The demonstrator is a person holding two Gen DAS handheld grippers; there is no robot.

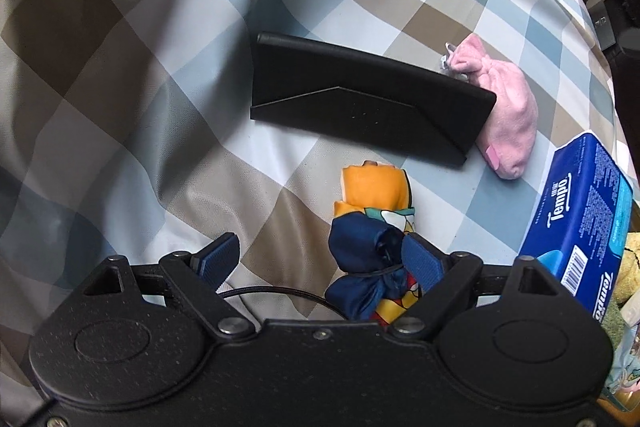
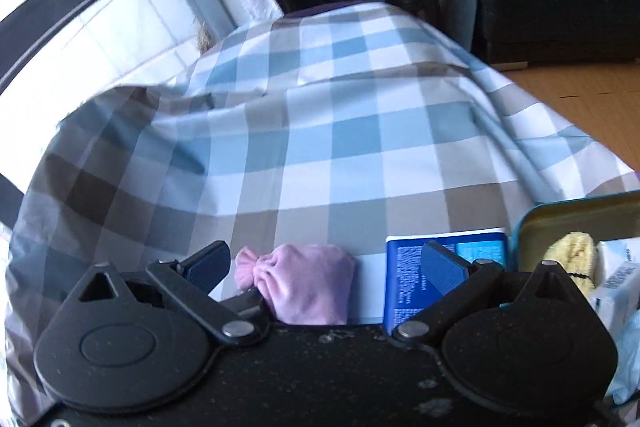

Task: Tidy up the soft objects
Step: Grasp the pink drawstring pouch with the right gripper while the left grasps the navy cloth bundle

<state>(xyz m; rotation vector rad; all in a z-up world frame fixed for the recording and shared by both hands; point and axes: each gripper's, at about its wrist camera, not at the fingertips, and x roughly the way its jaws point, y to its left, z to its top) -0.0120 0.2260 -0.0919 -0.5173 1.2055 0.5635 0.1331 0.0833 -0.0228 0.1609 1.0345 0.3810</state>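
In the left wrist view a rolled cloth bundle (image 1: pixel 370 223), navy at one end and orange at the other, lies on the checked cloth (image 1: pixel 160 107). My left gripper (image 1: pixel 320 259) is open wide above it. The bundle's navy end rests by the right finger (image 1: pixel 422 261), and the left finger stands well apart. A pink soft pouch (image 1: pixel 510 111) lies further off beside a black folded case (image 1: pixel 360 99). In the right wrist view my right gripper (image 2: pixel 326 263) is open over the pink pouch (image 2: pixel 308 283), which lies between the fingers untouched.
A blue Tempo tissue pack (image 1: pixel 580 219) (image 2: pixel 404 267) sits at the right. Next to it is a teal tin (image 2: pixel 580 205) holding a yellow cloth (image 2: pixel 574 251) and a white pack (image 2: pixel 618 267). Beyond the cloth's edge are a wooden floor (image 2: pixel 580 95), a dark sofa and a window.
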